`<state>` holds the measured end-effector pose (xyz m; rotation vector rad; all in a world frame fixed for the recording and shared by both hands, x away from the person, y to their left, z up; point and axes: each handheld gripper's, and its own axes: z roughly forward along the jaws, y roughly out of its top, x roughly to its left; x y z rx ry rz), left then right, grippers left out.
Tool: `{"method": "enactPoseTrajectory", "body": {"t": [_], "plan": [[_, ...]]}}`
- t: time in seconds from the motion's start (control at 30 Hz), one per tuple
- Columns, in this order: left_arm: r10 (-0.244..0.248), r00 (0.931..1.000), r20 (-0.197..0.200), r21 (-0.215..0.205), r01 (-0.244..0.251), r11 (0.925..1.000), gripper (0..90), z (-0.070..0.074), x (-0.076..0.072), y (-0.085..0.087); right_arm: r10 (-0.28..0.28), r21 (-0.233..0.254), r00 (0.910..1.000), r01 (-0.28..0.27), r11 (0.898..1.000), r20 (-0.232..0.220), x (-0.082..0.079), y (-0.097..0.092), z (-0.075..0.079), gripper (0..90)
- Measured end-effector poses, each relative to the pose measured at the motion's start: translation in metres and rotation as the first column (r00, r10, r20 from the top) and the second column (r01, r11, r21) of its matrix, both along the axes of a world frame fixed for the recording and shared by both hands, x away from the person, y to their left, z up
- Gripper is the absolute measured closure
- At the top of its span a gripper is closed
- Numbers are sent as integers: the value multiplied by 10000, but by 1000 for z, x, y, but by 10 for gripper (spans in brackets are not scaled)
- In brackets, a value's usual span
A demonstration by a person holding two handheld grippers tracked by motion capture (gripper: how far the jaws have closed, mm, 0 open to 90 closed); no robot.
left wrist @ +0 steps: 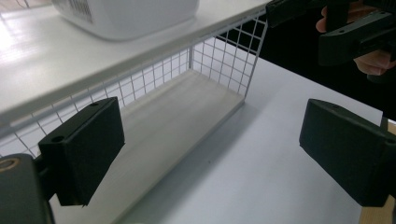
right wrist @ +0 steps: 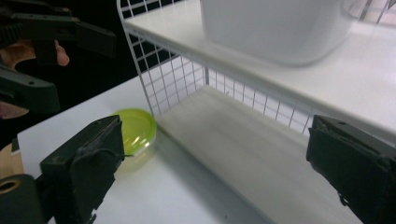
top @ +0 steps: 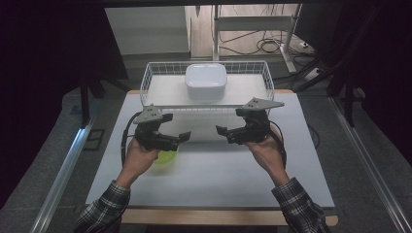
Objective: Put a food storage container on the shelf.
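Observation:
A white wire rack (top: 154, 73) stands at the back of the table, with a white lidded box (top: 205, 81) on its upper shelf. Both grippers hang in front of the rack, facing each other across a gap. My left gripper (top: 177, 128) is open with nothing between its jaws; the left gripper view looks past its pads (left wrist: 88, 144) at the rack's lower shelf (left wrist: 177, 116). My right gripper (top: 228, 124) is open and holds nothing. A yellow-green round lid (right wrist: 135, 128) lies on the table by the rack's corner, under the left hand in the high view.
The white table top (top: 218, 170) has a wooden edge at the front. Metal rails run along both sides, and cables lie on the floor behind the rack. The box (right wrist: 275, 28) sits close to the shelf's front edge.

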<state>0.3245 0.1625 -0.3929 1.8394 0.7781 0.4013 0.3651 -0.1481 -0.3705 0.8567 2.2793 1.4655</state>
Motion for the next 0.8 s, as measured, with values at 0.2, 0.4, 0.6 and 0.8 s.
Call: {"method": "enactPoseTrajectory", "body": {"t": [0.2,0.4,0.6,0.8], "plan": [[-324,9994,142,196,321,9993,67,-16,-10,4,-60,-86,10000,60,9999,-59,-11,-10,-15,21],[-284,9995,126,539,277,9982,63,-31,-23,2,-44,-2,9999,44,10000,-121,-23,-18,-27,12],[-111,9998,184,877,95,9961,60,-49,-36,4,53,-259,10000,-55,9996,-77,-35,-25,-43,13],[-20,9999,-142,883,33,9961,57,-66,-45,8,-122,-234,9994,114,9997,-310,-43,-33,-58,15]]}}
